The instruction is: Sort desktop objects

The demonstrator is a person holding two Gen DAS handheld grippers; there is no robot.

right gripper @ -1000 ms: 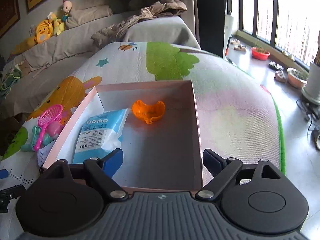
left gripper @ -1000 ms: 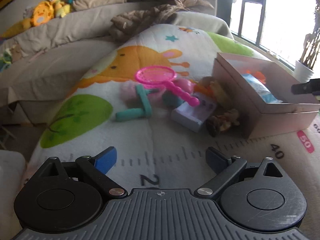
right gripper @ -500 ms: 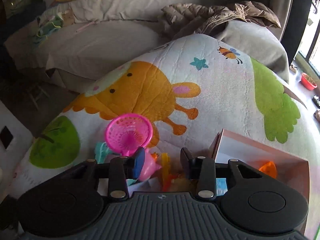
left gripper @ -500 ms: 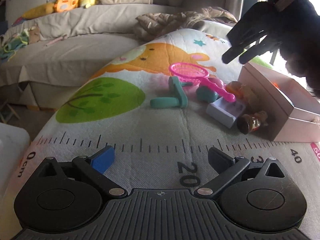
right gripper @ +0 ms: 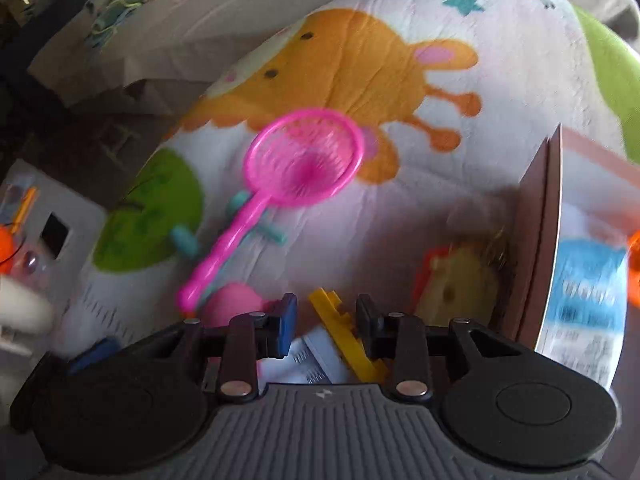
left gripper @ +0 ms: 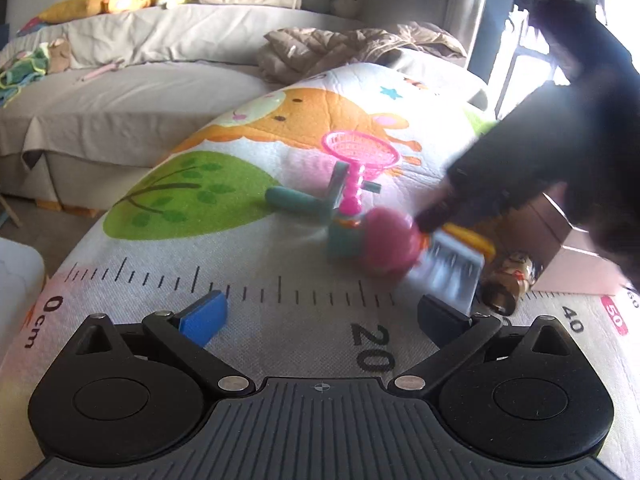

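Toys lie in a heap on the printed play mat (left gripper: 280, 280): a pink net scoop (left gripper: 360, 152) (right gripper: 300, 160), a teal T-shaped toy (left gripper: 304, 202), a pink ball (left gripper: 386, 240), a yellow piece (right gripper: 340, 336) on a white ridged toy (left gripper: 448, 276), and a brown figure (left gripper: 512, 280). My right gripper (right gripper: 326, 326) hangs low over the heap, jaws partly closed around the yellow piece, not clamped. It shows dark in the left wrist view (left gripper: 440, 216). My left gripper (left gripper: 320, 316) is open and empty above the mat's ruler print.
A pink cardboard box (right gripper: 548, 240) stands right of the heap and holds a blue-and-white packet (right gripper: 584, 280) and an orange toy (right gripper: 634, 256). A grey sofa (left gripper: 120, 80) with plush toys runs behind the mat. A white unit (right gripper: 48, 232) stands at the mat's left.
My right gripper has come down from above the box into the toy heap and narrowed its jaws. The pink ball and white toy have shifted. My left gripper has drawn back slightly.
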